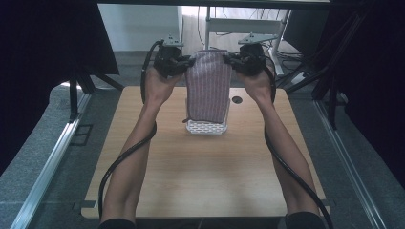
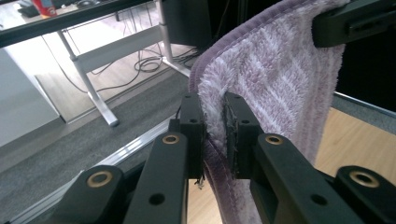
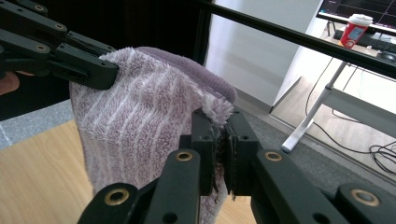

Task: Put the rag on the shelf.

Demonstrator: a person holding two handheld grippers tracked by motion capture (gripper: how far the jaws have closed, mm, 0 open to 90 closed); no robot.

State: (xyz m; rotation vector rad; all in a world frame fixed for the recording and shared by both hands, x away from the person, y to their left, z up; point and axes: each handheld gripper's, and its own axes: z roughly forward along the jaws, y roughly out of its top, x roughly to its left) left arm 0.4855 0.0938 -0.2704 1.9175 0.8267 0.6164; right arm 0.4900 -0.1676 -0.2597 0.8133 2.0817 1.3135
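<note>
Both forearms reach forward over the desk, hands raised at its far edge. The left hand-held gripper and right hand-held gripper each pinch a top corner of the purple towel, which hangs above, perhaps touching, a white basket.

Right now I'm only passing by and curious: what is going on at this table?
A person holds up a fluffy purple-and-white striped towel by its two top corners, one in the left gripper and one in the right gripper, both shut on the cloth. The towel hangs straight down above a white lattice plastic basket on the wooden table.
</note>
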